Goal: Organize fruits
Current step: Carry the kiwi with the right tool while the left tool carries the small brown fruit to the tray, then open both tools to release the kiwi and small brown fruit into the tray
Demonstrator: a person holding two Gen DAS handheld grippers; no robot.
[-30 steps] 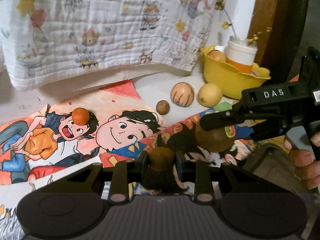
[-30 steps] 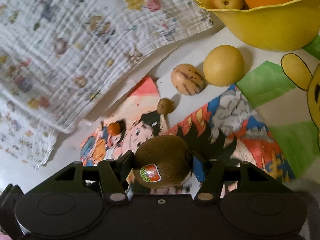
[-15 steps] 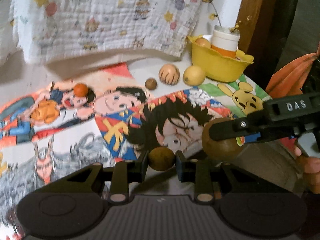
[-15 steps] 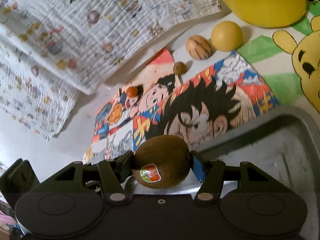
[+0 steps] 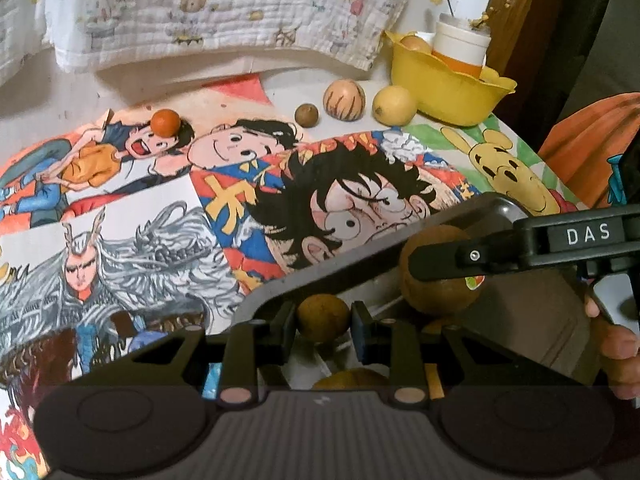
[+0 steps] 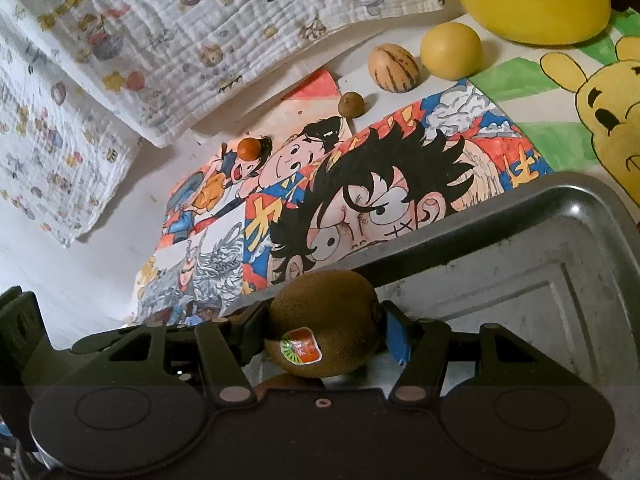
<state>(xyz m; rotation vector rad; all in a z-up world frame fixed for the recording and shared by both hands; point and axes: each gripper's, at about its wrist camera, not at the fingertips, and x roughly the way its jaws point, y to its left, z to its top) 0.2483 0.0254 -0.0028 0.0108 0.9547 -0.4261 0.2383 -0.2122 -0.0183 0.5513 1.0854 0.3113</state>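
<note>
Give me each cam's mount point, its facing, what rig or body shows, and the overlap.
Left wrist: on the left gripper, angled down across the cartoon-print table; its fingers clamp a small round brown fruit; the right gripper and a hand show at right.
Right wrist: on the right gripper, angled down over a grey metal tray; its fingers clamp a sticker-labelled brown kiwi.
Shared: kiwi, tray, yellow plastic bowl, small orange fruit.
</note>
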